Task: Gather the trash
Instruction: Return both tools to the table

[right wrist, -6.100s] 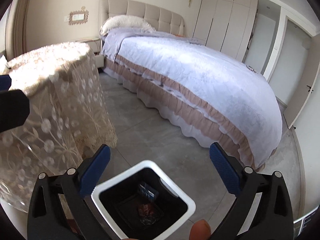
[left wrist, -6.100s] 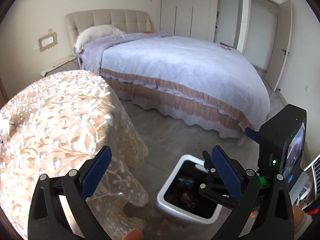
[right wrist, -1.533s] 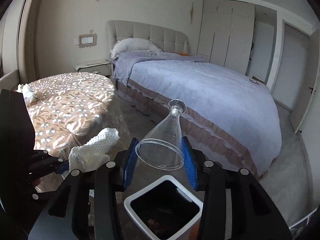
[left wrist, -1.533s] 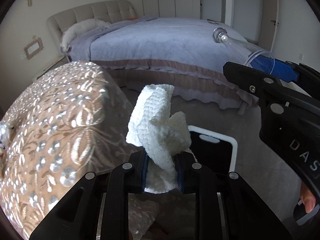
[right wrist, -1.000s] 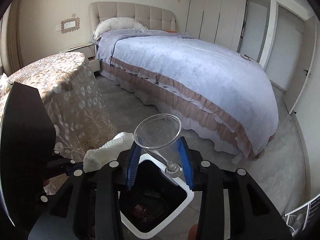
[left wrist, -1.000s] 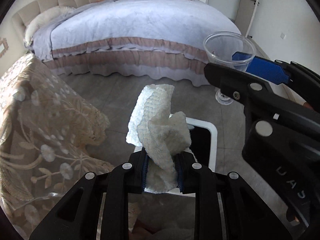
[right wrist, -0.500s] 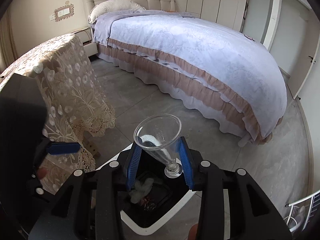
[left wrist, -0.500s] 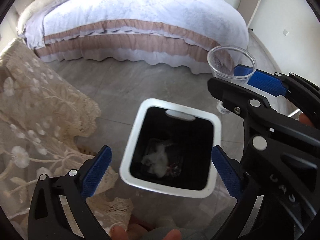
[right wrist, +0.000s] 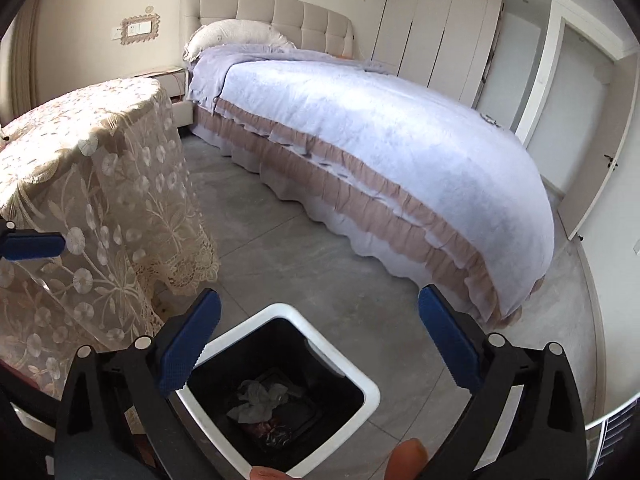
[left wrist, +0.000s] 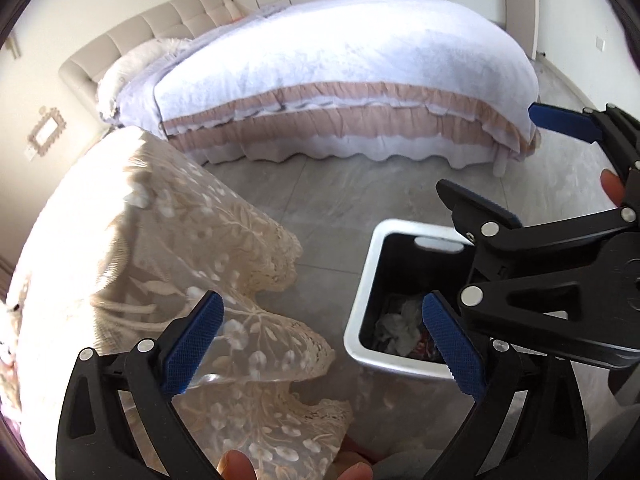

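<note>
A white-rimmed black bin (left wrist: pixel 362 280) (right wrist: pixel 362 384) stands on the grey floor under both grippers. Crumpled white tissue (left wrist: pixel 400 326) (right wrist: pixel 260 396) lies at its bottom on other scraps. My left gripper (left wrist: pixel 320 320) is open and empty, hanging between the lace table and the bin. My right gripper (right wrist: pixel 320 320) is above the bin mouth with its jaws opening and nothing between them; in the left wrist view the right gripper (left wrist: pixel 504 156) reaches in over the bin's right side. I see no clear plastic cup in either view.
A round table under a lace cloth (left wrist: pixel 140 240) (right wrist: pixel 100 168) stands close to the left of the bin. A large bed (left wrist: pixel 340 80) (right wrist: pixel 380 140) fills the far side, with grey floor between. Wardrobe doors (right wrist: pixel 432 20) line the back wall.
The right gripper's jaws have spread and the clear plastic cup has left them. The left gripper has swung left towards the table. The tissue lies in the bin.
</note>
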